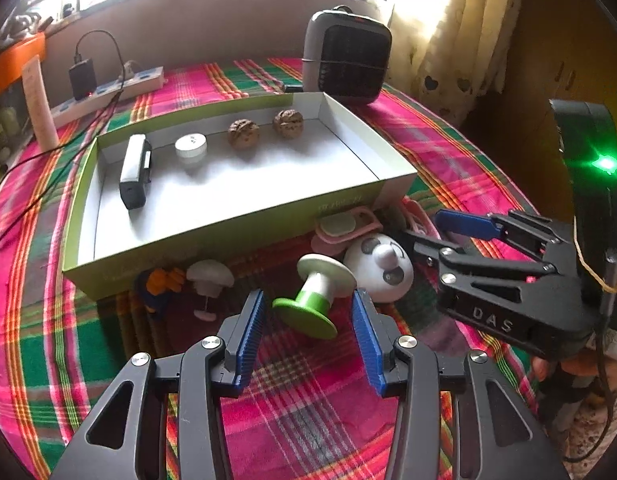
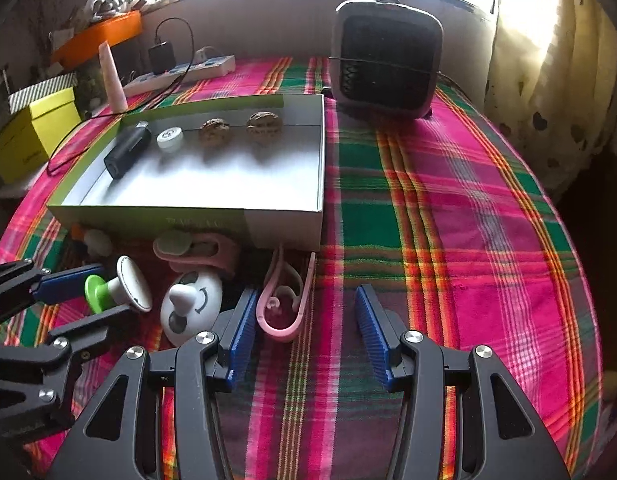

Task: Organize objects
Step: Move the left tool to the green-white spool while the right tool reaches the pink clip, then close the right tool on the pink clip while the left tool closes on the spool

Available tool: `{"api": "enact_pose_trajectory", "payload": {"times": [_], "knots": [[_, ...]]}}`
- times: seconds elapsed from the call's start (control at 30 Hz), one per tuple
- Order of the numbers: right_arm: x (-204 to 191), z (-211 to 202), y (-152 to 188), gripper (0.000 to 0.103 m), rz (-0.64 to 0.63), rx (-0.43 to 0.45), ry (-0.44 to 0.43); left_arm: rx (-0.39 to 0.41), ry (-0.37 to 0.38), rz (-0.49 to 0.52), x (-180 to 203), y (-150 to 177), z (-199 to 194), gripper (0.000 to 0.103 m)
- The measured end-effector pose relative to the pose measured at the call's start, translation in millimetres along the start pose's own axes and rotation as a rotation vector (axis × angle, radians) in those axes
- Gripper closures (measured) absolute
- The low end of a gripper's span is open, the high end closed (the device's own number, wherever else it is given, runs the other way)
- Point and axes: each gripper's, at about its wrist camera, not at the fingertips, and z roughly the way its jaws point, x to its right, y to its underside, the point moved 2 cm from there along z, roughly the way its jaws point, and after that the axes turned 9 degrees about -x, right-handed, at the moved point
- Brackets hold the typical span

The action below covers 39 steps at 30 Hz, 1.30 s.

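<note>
The plaid-covered bench (image 2: 448,208) is occupied by a shallow box (image 1: 212,232), in which two walnuts (image 1: 244,133) are lined along the far wall. Near it, a green-and-white spool (image 1: 314,296) is straddled, untouched, by the released left tool (image 1: 308,308). The right tool (image 2: 304,308) is spread over a pink clip (image 2: 282,304).

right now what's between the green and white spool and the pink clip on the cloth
The white panda-face toy lies between the green and white spool and the pink clip, clearest in the right wrist view.
</note>
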Motion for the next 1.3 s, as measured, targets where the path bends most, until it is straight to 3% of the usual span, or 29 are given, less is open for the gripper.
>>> {"api": "enact_pose_trajectory", "payload": {"times": [0.53, 0.7, 0.87, 1.3], "knots": [[2.2, -1.8, 2.1, 0.054, -0.001, 0.011, -0.004, 0.004, -0.026, -0.003, 1.0, -9.4, 10.0, 0.064], [5.3, -2.2, 3.1, 0.062, 0.006, 0.014, -0.002, 0.006, -0.024, -0.007, 1.2, -9.3, 9.6, 0.064], [10.0, -3.0, 3.9, 0.078, 0.022, 0.018, -0.005, 0.011, -0.018, -0.018, 0.9, -9.5, 8.1, 0.064], [7.0, -5.9, 8.5, 0.079, 0.018, 0.021, -0.03, 0.03, -0.019, -0.034, -1.2, -8.6, 2.1, 0.064]]}}
